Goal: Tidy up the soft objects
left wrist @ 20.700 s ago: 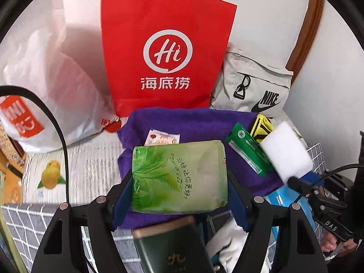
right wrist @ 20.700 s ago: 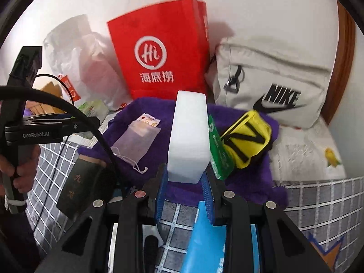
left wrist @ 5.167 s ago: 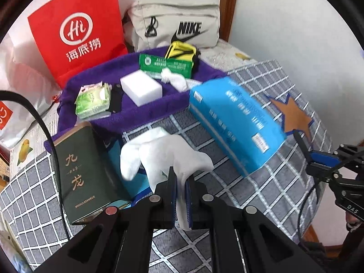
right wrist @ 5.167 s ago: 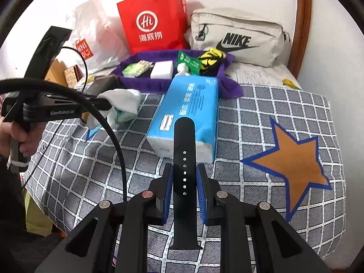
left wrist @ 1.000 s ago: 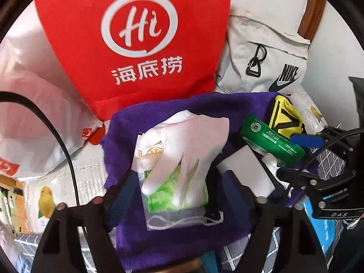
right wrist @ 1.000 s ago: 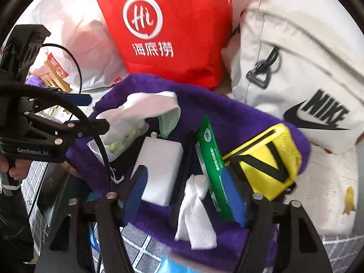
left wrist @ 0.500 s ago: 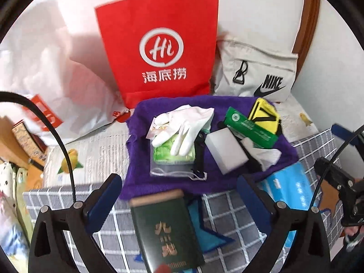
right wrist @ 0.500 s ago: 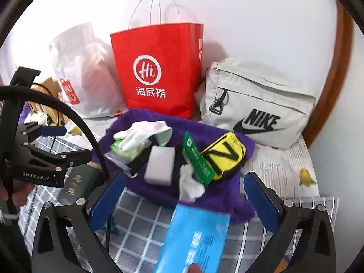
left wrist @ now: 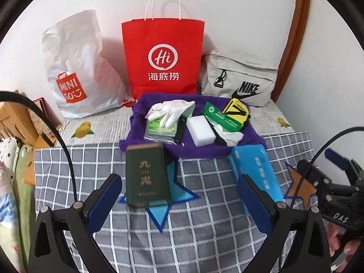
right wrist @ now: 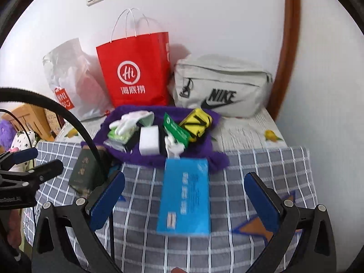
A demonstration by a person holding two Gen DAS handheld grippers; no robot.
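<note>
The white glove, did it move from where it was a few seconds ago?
Yes. The white glove went from the checked cloth near the green box onto the purple towel, over the green pack.

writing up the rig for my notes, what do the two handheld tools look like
Both are alike: the left tool and right tool have black angular frames with silver rivets and two fingers faced with blue pads. A thick black cable loops past each camera. The left one's body bears white lettering, blurred here; the right one's reads DAS.
</note>
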